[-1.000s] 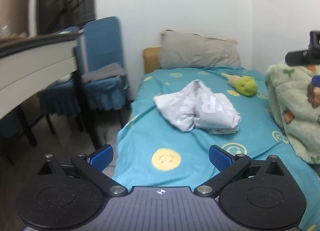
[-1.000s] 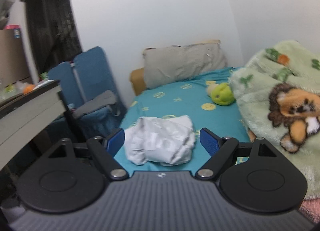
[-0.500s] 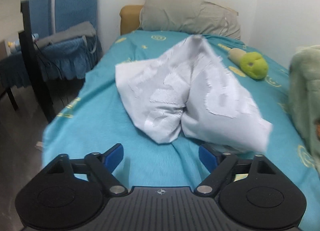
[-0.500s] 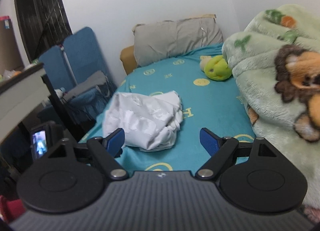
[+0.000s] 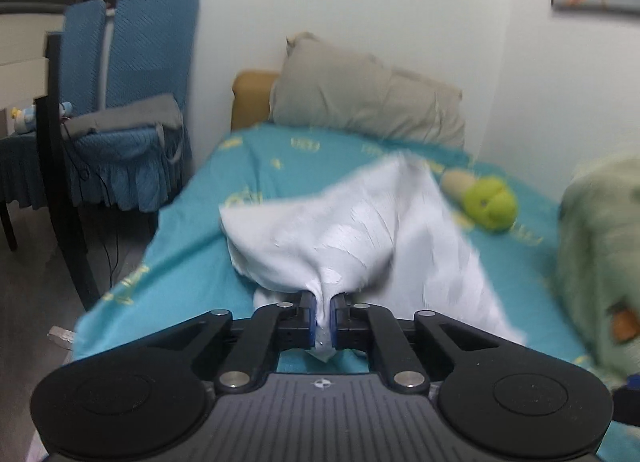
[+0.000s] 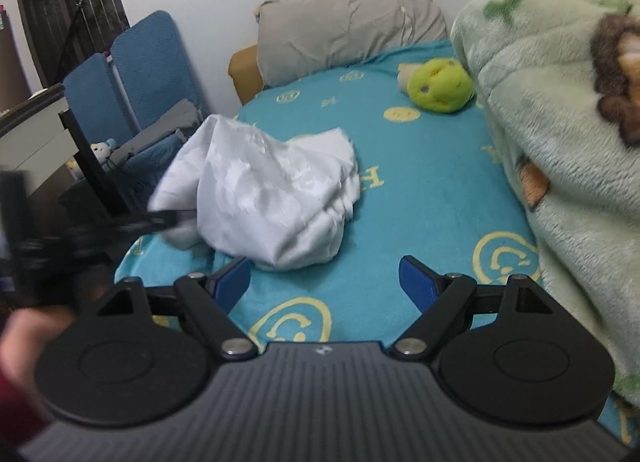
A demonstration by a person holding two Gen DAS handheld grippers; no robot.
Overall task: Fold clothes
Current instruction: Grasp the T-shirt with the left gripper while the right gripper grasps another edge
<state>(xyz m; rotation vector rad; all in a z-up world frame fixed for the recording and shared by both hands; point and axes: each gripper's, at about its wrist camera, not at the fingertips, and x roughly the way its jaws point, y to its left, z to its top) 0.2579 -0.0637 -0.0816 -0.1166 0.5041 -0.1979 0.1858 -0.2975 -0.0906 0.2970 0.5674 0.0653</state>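
Left wrist view: we see our left tool (image 5: 323,312) clamped on an edge of the white garment (image 5: 360,238), which lies crumpled on the teal bed (image 6: 432,182). Our right tool (image 6: 324,282) hovers near it, its blue pads wide apart.

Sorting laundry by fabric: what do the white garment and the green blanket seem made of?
White garment: thin woven cloth, probably cotton, matte; it creases sharply and bunches in the left gripper. Green blanket: plush fleece, likely synthetic; fuzzy pile.
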